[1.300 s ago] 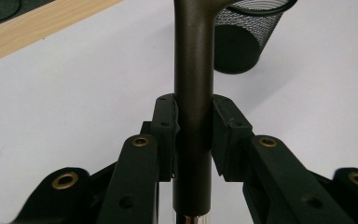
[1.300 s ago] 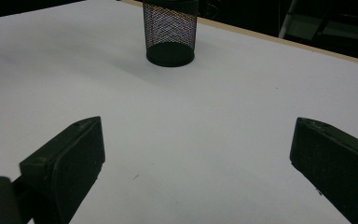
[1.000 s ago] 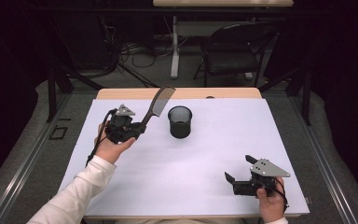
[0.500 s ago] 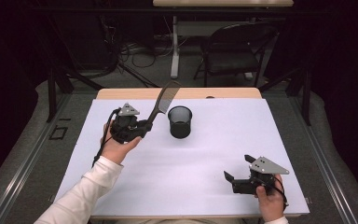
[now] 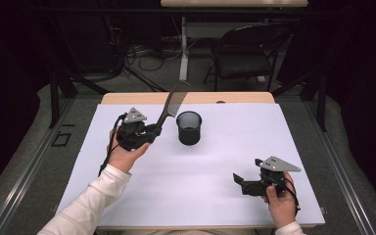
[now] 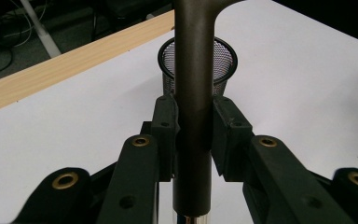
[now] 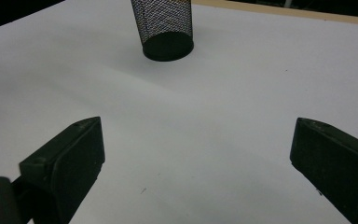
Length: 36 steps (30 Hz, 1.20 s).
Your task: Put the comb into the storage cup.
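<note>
Dark plastic comb (image 5: 170,104) with a long handle rises tilted from the left gripper (image 5: 152,132), whose jaws clamp its handle, just left of the black wire-mesh cup (image 5: 189,128) on the white-covered table (image 5: 225,161). Well apart, the right gripper (image 5: 238,180) rests wide open, holding nothing.

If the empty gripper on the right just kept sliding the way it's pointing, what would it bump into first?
Probably the mesh cup. The right gripper has open jaws and bare white table ahead, with the cup beyond, a little left of centre, so it might only clip it.
</note>
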Each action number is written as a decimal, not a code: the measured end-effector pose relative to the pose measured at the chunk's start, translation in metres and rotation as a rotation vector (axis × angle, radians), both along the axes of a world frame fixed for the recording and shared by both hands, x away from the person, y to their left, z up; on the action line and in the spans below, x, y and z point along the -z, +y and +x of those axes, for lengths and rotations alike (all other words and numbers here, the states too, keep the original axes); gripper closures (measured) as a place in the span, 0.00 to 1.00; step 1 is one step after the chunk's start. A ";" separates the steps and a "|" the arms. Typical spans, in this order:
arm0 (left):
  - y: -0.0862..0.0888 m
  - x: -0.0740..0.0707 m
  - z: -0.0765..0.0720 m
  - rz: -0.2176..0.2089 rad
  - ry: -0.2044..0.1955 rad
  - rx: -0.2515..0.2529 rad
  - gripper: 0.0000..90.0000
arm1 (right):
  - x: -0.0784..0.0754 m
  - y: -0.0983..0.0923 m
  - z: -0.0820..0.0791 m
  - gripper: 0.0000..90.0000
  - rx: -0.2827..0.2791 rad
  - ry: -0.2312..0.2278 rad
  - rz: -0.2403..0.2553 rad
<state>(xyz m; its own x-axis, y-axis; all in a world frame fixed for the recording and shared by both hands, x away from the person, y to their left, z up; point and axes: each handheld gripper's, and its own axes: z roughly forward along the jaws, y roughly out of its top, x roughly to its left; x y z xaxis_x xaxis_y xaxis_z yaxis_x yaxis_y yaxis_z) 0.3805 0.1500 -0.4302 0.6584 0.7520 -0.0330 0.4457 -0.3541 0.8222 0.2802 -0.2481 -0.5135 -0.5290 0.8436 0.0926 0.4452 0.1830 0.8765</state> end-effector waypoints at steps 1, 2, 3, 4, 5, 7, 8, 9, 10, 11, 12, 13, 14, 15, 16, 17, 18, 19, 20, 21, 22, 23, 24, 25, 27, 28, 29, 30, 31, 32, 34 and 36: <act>0.000 0.000 0.000 0.000 0.002 -0.001 0.81 | 0.000 0.002 0.002 0.03 0.000 0.014 0.002; 0.000 0.000 0.000 0.000 0.000 -0.002 0.81 | -0.001 0.003 0.004 0.03 0.000 0.025 -0.001; 0.000 0.000 0.000 -0.001 -0.002 -0.001 0.81 | -0.001 0.005 0.006 0.03 0.000 0.028 -0.004; 0.000 0.000 0.000 -0.002 -0.003 -0.001 0.81 | -0.001 0.007 0.007 0.03 0.000 0.027 -0.004; 0.001 -0.001 0.001 -0.003 -0.004 -0.002 0.81 | -0.002 0.009 0.010 0.03 -0.002 0.029 -0.002; 0.001 -0.001 0.001 -0.008 -0.007 -0.003 0.81 | -0.004 0.013 0.014 0.02 -0.013 0.051 -0.005; 0.001 -0.001 0.001 -0.009 -0.008 -0.004 0.81 | -0.005 0.015 0.016 0.02 -0.018 0.049 -0.009; 0.001 -0.001 0.001 -0.011 -0.010 -0.005 0.81 | -0.006 0.017 0.018 0.02 -0.022 0.048 -0.006; 0.001 -0.001 0.001 -0.012 -0.011 -0.006 0.81 | -0.007 0.019 0.020 0.02 -0.023 0.055 -0.007; 0.001 -0.001 0.002 -0.013 -0.011 -0.007 0.81 | -0.008 0.020 0.021 0.02 -0.026 0.059 -0.007; 0.001 -0.001 0.002 -0.015 -0.013 -0.010 0.81 | -0.009 0.022 0.024 0.02 -0.030 0.060 -0.008; 0.001 -0.001 0.002 -0.016 -0.015 -0.011 0.81 | -0.011 0.023 0.026 0.02 -0.033 0.073 -0.006; 0.001 -0.001 0.002 -0.018 -0.016 -0.013 0.81 | -0.012 0.025 0.028 0.02 -0.032 0.076 -0.002; 0.001 -0.001 0.003 -0.018 -0.017 -0.013 0.81 | -0.012 0.025 0.030 0.02 -0.033 0.081 -0.001; 0.001 -0.001 0.003 -0.020 -0.019 -0.014 0.81 | -0.014 0.027 0.033 0.02 -0.035 0.086 0.005; 0.001 -0.001 0.003 -0.021 -0.020 -0.016 0.81 | -0.015 0.027 0.034 0.02 -0.035 0.086 0.002; 0.000 -0.001 0.003 -0.023 -0.020 -0.016 0.81 | -0.016 0.028 0.036 0.02 -0.032 0.089 0.005; 0.000 -0.001 0.003 -0.022 -0.021 -0.016 0.81 | -0.018 0.029 0.039 0.01 -0.034 0.094 0.004; -0.001 -0.001 0.003 -0.025 -0.021 -0.016 0.81 | -0.019 0.030 0.040 0.01 -0.035 0.096 0.004; -0.002 -0.001 0.003 -0.026 -0.020 -0.018 0.81 | -0.020 0.031 0.042 0.01 -0.033 0.103 0.006; -0.002 -0.001 0.003 -0.026 -0.022 -0.018 0.81 | -0.021 0.032 0.045 0.01 -0.034 0.104 0.000; -0.003 -0.001 0.003 -0.025 -0.024 -0.017 0.81 | -0.022 0.033 0.046 0.01 -0.032 0.107 0.001; -0.004 -0.001 0.003 -0.026 -0.023 -0.017 0.81 | -0.023 0.034 0.048 0.01 -0.034 0.115 -0.002; -0.005 -0.001 0.003 -0.029 -0.025 -0.019 0.81 | -0.024 0.035 0.050 0.01 -0.031 0.118 0.004; -0.006 -0.001 0.003 -0.031 -0.030 -0.017 0.81 | -0.025 0.037 0.052 0.01 -0.028 0.125 0.004; -0.007 -0.001 0.003 -0.033 -0.031 -0.017 0.81 | -0.026 0.037 0.054 0.01 -0.030 0.123 0.008; -0.008 -0.001 0.003 -0.035 -0.034 -0.019 0.81 | -0.027 0.038 0.055 0.01 -0.030 0.129 0.011; -0.009 -0.001 0.003 -0.039 -0.035 -0.019 0.81 | -0.028 0.039 0.056 0.01 -0.032 0.129 0.013; -0.009 -0.001 0.003 -0.037 -0.036 -0.016 0.81 | -0.028 0.040 0.057 0.01 -0.033 0.131 0.010; -0.010 -0.001 0.004 -0.039 -0.038 -0.018 0.81 | -0.029 0.041 0.058 0.01 -0.030 0.129 0.010; -0.011 -0.001 0.004 -0.040 -0.039 -0.019 0.81 | -0.031 0.043 0.059 0.01 -0.034 0.129 0.015; -0.013 0.000 0.005 -0.043 -0.039 -0.022 0.81 | -0.034 0.044 0.062 0.00 -0.039 0.127 0.012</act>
<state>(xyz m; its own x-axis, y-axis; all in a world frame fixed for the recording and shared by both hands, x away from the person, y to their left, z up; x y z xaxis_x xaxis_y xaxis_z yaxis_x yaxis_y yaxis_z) 0.3857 0.1370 -0.4301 0.6433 0.7645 -0.0405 0.4202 -0.3084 0.8534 0.3420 -0.2037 -0.4798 -0.5448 0.8210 0.1707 0.5457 0.1926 0.8156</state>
